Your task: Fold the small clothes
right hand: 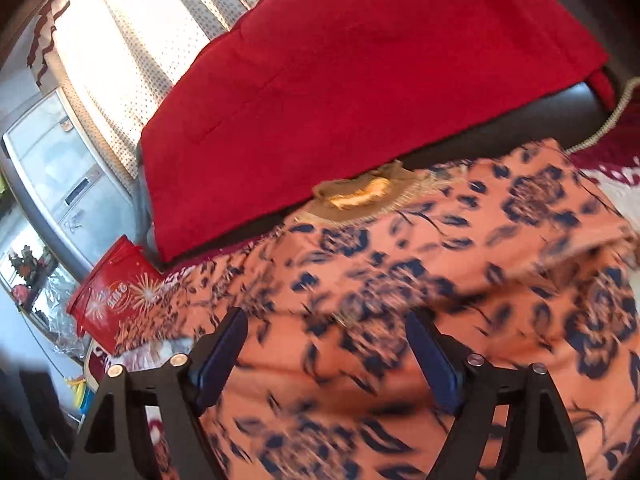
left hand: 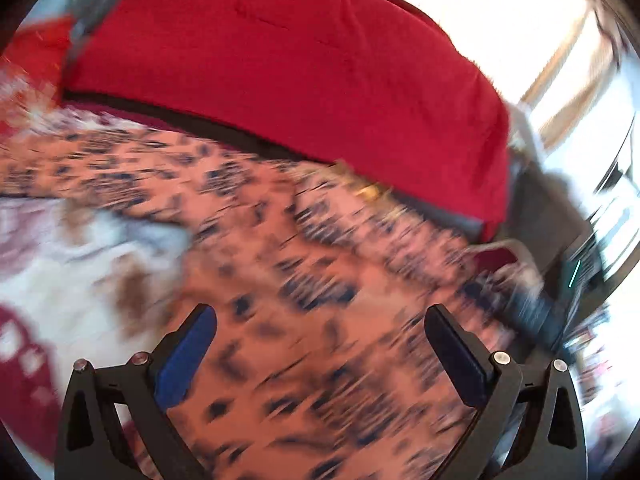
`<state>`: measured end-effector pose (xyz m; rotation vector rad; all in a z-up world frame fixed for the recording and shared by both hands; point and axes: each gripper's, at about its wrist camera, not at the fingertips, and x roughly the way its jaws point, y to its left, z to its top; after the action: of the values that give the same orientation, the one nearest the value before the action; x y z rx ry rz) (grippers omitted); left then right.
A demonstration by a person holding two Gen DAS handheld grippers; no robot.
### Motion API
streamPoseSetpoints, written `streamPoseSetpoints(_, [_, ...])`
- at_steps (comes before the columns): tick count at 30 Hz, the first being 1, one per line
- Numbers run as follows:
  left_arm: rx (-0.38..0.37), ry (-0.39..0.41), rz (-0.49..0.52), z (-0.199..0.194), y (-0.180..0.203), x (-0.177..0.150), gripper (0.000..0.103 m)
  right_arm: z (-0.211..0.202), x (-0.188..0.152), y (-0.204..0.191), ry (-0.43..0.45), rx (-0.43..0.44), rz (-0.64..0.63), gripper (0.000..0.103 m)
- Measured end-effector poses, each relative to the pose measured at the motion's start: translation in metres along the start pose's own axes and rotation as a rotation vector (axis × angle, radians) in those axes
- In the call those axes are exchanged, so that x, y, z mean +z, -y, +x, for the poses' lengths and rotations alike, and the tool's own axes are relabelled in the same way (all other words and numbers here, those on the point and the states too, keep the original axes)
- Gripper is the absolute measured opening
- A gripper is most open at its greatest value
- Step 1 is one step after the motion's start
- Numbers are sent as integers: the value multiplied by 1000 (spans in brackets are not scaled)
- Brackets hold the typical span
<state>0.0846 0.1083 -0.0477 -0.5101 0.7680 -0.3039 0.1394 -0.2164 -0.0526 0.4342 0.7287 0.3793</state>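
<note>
Left tongs (left hand: 320, 344) and right tongs (right hand: 326, 342) are both spread, pinching nothing, poised over the orange floral garment (right hand: 440, 300). Thin, soft fabric with navy flowers fills the 6 o'clock half of each view. At 12 o'clock a red cushion (right hand: 360, 80) borders its tan collar (right hand: 360, 196). A red bag (right hand: 112, 296) sits at 9 o'clock. Left view is motion-blurred; garment edges are cut off.

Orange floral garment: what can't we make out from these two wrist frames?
- Left wrist: motion blur smears the orange floral garment; folds and edges unreadable.
- Right wrist: its near edge is cut off by the frame bottom and hidden behind the right gripper.
- Both views: no contact visible; the left gripper is open, hovering.
- Right wrist: the tan collar label is too blurred to read.
</note>
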Motion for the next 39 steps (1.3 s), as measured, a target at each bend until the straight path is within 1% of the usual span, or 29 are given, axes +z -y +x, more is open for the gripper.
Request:
streamPoseSetpoints(2, [-72,-29,-96,22,-1,27,103,1,-5,11,-3,-3,2,84])
streamPoseSetpoints(3, [-92,-50,-132,36,-2,39,103,2,-8,15,-4,1,10,84])
streamPoseSetpoints(5, [-99,-98,-179,72,-3,60,103,-1,-18,32,-3,14,45,84])
streamPoseSetpoints(7, [-48,-156,-192,105,-4,71,101,3,-26,41,2,32,77,84])
streamPoseSetpoints(8, [1,-183,-204,124,-7,74,99,1,-29,44,15,47,80,84])
streamPoseSetpoints(9, [29,-205,-212,135,-9,74,93,0,-30,44,25,55,78,84])
streamPoseSetpoints(10, [47,-231,-221,144,-11,72,80,-1,-30,45,28,63,79,84])
streamPoseSetpoints(11, [60,-265,-235,152,-13,69,71,-1,-30,47,32,72,83,84])
streamPoseSetpoints(13, [113,-300,-236,160,-12,64,24,-2,-31,50,40,90,89,84])
streamPoseSetpoints(14, [139,-301,-226,161,-11,64,10,-3,-31,51,45,98,91,84])
streamPoseSetpoints(15, [143,-292,-222,159,-10,64,8,-4,-31,51,48,103,92,84])
streamPoseSetpoints(16, [148,-265,-219,153,-8,66,7,-3,-31,51,49,106,93,84])
streamPoseSetpoints(17, [155,-210,-192,140,-1,69,7,-3,-31,51,48,107,93,84])
streamPoseSetpoints(19, [146,-104,-121,113,18,67,8,-4,-31,52,48,113,96,84])
streamPoseSetpoints(20, [172,-64,-80,102,26,62,8,-3,-31,52,45,117,101,84])
streamPoseSetpoints(21, [195,-48,-62,98,29,56,8,-3,-29,52,39,117,108,84])
streamPoseSetpoints(22, [225,-51,-65,100,25,49,8,-3,-27,52,25,115,116,84])
streamPoseSetpoints(24, [300,-135,-80,126,6,35,8,-6,-18,51,7,128,139,84])
streamPoseSetpoints(25, [306,-168,-97,135,-4,29,9,-12,-11,51,24,146,150,84])
streamPoseSetpoints(26, [292,-168,-102,139,-9,25,10,-18,-2,51,43,159,154,84])
streamPoseSetpoints(28, [291,-142,-75,136,-7,23,10,-31,23,55,87,182,166,84])
streamPoseSetpoints(29, [293,-139,-76,133,-6,23,10,-34,34,59,106,174,173,84])
streamPoseSetpoints(31, [288,-141,-87,127,-7,25,10,-36,64,76,157,128,202,86])
streamPoseSetpoints(33, [272,-137,-113,121,-11,26,10,-35,82,101,203,80,278,87])
streamPoseSetpoints(34, [273,-125,-113,119,-11,27,9,-35,89,118,222,73,348,87])
streamPoseSetpoints(36, [272,-82,-81,106,-7,32,8,-38,93,152,251,98,498,87])
streamPoseSetpoints(37, [276,-54,-62,101,-5,35,8,-44,92,162,269,105,534,87])
streamPoseSetpoints(39, [285,-7,-51,88,-5,38,8,-56,87,171,288,97,542,87])
